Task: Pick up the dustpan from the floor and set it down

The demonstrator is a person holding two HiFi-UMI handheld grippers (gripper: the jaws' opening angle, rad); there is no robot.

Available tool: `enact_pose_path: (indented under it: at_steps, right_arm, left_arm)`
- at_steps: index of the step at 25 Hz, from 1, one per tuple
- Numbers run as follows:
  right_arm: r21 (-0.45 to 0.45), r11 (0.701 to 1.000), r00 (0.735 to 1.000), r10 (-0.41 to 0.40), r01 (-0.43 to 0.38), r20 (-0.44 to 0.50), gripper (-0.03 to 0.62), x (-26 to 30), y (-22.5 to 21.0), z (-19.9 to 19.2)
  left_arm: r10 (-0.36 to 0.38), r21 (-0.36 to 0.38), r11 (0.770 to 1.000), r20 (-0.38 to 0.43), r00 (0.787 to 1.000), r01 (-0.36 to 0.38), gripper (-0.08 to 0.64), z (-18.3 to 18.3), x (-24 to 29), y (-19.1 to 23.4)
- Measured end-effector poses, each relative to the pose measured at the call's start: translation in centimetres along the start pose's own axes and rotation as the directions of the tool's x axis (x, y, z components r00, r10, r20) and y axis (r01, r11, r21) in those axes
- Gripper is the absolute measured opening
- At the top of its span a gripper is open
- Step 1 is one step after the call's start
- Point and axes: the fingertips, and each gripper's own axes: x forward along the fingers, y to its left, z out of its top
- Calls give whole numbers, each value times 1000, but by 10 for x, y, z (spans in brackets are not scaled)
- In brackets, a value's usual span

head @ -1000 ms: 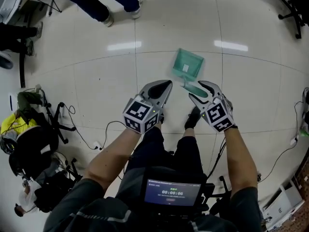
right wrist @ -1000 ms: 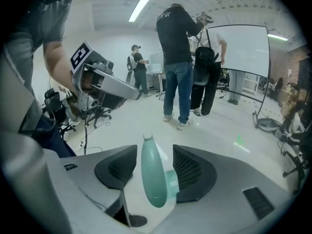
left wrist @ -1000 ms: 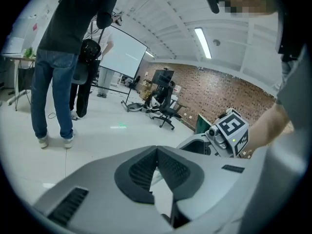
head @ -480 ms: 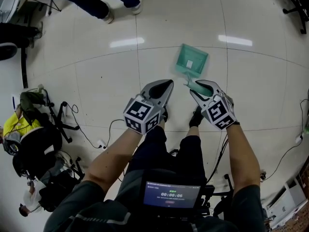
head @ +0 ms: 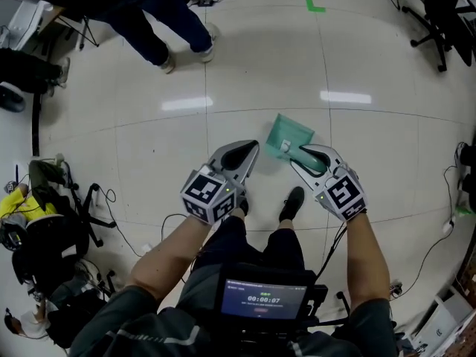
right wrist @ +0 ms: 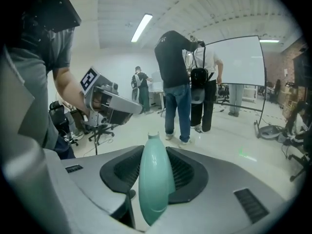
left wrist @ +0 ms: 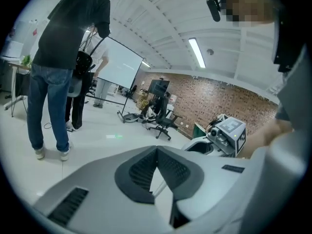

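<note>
left gripper (head: pixel 251 149): jaws together, nothing in them | right gripper (head: pixel 305 155): jaws just closed, pinching the dustpan (head: pixel 288 134) handle | left arm (head: pixel 167 255) and right arm (head: pixel 364 251): stretched forward, grippers side by side

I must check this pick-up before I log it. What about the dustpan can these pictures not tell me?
Height above the floor: the head view looks steeply down on the dustpan, so no gap shows.
Right gripper view: only the handle shows, between the jaws; the rest does not show.
White label: too small to read in head view.
</note>
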Motion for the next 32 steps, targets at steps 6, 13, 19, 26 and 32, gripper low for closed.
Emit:
enact_pose_path:
  at_steps: [6,13,19,26,32]
  right_arm:
    - [-72,996,994,-53,60,96,160,-111,45,129]
    - [-73,993,987,-86,97,138,160,-215,125,244]
    - [-103,986,972,-107,131,209,160,-273,186,298]
    - [-99,980,956,-145,175,256,160,-294,218,316]
    - [-94,979,948,-147,179,281,160,-310,229,319]
  left_arm:
    - [-83,35,996,111,990,80,34,115,-80,-73]
    - [-146,136,984,225,963,118,34,219,-193,-174]
    - [-170,153,979,259,951,134,34,231,-250,-222]
    - [-207,227,962,231,951,154,32,236,-290,-240]
    - [-249,269,945,226,942,185,32,236,-297,-266]
